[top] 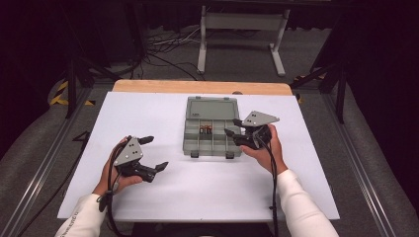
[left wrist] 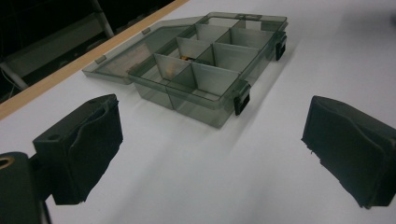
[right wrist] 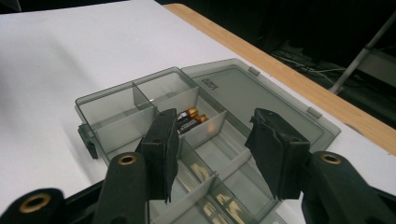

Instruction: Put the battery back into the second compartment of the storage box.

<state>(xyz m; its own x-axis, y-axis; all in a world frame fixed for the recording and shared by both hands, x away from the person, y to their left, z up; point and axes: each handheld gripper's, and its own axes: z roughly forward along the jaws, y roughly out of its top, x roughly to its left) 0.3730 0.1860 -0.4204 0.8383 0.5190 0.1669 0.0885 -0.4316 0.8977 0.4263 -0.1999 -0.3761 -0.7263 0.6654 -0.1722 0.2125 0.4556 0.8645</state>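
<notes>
While over the open organiser box (top: 211,129), right gripper (top: 236,129) part-spread, empty, batteries (right wrist: 190,117) just beyond; left gripper (top: 154,153) wide apart.

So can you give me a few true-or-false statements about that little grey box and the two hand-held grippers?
1. The compartment box has its lid open. True.
2. Batteries lie in one compartment. True.
3. The left hand-held gripper clamps the box. False: its jaws stand wide apart over the bare white table, away from the box.
4. The right hand-held gripper holds a battery. False: its jaws are apart over the box with nothing between them.
5. The box stands on the floor. False: it rests on the table.
</notes>
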